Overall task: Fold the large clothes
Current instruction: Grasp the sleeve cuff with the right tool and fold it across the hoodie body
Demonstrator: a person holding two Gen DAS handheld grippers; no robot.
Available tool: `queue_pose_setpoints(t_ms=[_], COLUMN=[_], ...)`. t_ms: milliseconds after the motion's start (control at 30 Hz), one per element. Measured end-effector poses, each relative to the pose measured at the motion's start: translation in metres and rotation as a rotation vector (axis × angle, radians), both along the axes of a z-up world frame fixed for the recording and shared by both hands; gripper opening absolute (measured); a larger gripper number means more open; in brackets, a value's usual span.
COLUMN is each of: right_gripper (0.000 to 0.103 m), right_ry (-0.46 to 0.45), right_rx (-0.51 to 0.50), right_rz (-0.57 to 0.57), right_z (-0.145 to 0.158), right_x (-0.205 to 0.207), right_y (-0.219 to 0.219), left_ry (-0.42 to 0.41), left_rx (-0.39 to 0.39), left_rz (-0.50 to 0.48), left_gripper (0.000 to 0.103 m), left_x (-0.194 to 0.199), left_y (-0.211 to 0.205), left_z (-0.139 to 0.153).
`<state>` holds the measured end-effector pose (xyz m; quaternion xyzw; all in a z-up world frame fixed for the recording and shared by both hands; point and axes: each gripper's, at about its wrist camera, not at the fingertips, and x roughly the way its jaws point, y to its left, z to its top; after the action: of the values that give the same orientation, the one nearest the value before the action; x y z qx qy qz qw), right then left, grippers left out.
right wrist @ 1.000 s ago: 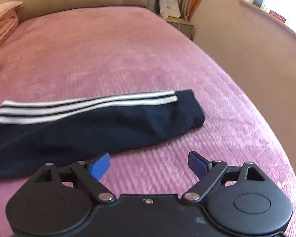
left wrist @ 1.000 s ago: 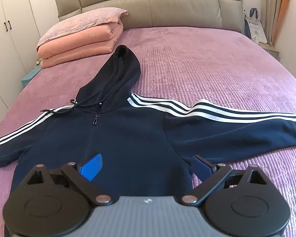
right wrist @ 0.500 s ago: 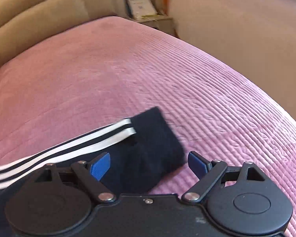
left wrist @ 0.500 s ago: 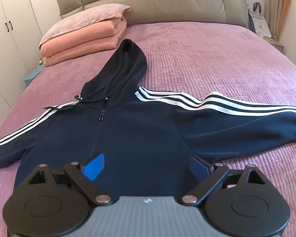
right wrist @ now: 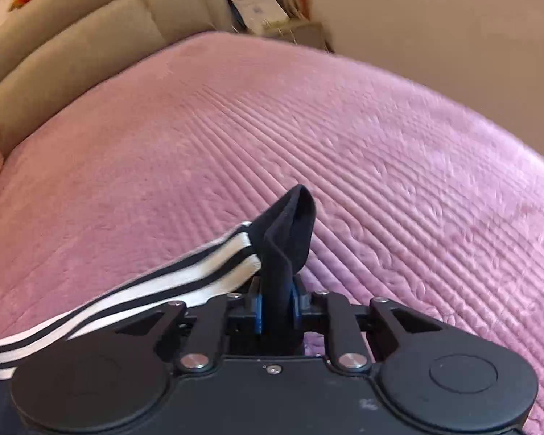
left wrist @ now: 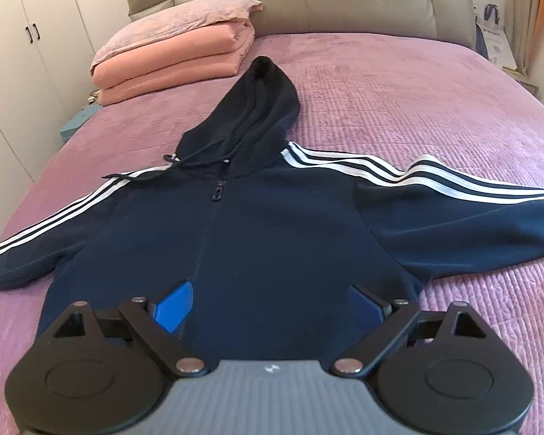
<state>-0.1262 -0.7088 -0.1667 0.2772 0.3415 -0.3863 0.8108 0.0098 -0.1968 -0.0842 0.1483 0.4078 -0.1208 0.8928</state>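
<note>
Your left gripper (left wrist: 272, 304) hovers low over the near hem of the hoodie (left wrist: 264, 239), its blue fingers (left wrist: 172, 304) spread wide with nothing between them, pointed straight up the zip toward the hood. Your right gripper (right wrist: 276, 308) is clenched on the cuff (right wrist: 290, 232) of the striped sleeve (right wrist: 185, 279), and the dark cuff stands up pinched between the blue pads, lifted off the bedspread (right wrist: 380, 166). The hoodie lies face up and spread flat in the middle of the bed, hood toward the headboard (left wrist: 308, 3), one sleeve running off to the left and the other to the right. To the far left, a stack of folded pink quilts (left wrist: 177, 58) topped by a pillow (left wrist: 177, 21) sits apart from the hood. To the right of the cuff you have a broad stretch of bare bedspread before the bed's edge curves away toward the wall; beyond the far corner stands a nightstand with a bag on it (right wrist: 257, 11). Half a second ago your right fingers were apart around the cuff, which lay flat; now they have closed on it and raised it. Your left gripper has drifted slightly, so the hoodie sits more centred in its view.
</note>
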Motion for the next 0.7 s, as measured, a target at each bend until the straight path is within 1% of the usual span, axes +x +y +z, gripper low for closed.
queue_pose_setpoints(t_ms=[133,233,300,367,467,500,533,600,700], right_gripper=[0.019,0.019,0.019,0.019,0.019,0.019,0.018,0.018,0.019], right_ry=[-0.032,-0.067,-0.084,-0.111,-0.16,-0.17,-0.18,-0.206,-0.244], right_rx=[-0.089,-0.163,-0.21,-0.244,-0.27,-0.285,-0.299,-0.291,-0.272], right_rz=[0.067,0.144,0.203,0.27,0.361,0.391,0.425,0.48,0.548], right_z=[0.031,0.06,0.079,0.099,0.128,0.137,0.148,0.164,0.178], right_x=[0.006,0.016,0.025,0.038,0.06,0.07,0.082,0.107,0.147], right_y=[0.043,0.089,0.128,0.175,0.243,0.268,0.295,0.348,0.42], left_ry=[-0.026,-0.032,-0.037,-0.037,-0.005,0.008,0.02,0.035,0.017], left_rx=[0.001,0.007,0.0,-0.02,-0.067,-0.086,-0.11,-0.136,-0.129], left_rz=[0.02,0.04,0.052,0.07,0.091,0.109,0.125,0.148,0.161], left_gripper=[0.093,0.093,0.093,0.093,0.092,0.088,0.087,0.087,0.087], left_x=[-0.007,-0.011,-0.013,-0.011,-0.003,0.0,0.005,0.017,0.03], left_y=[0.02,0.041,0.062,0.086,0.124,0.14,0.159,0.197,0.246], left_z=[0.01,0.016,0.019,0.02,0.021,0.021,0.022,0.026,0.039])
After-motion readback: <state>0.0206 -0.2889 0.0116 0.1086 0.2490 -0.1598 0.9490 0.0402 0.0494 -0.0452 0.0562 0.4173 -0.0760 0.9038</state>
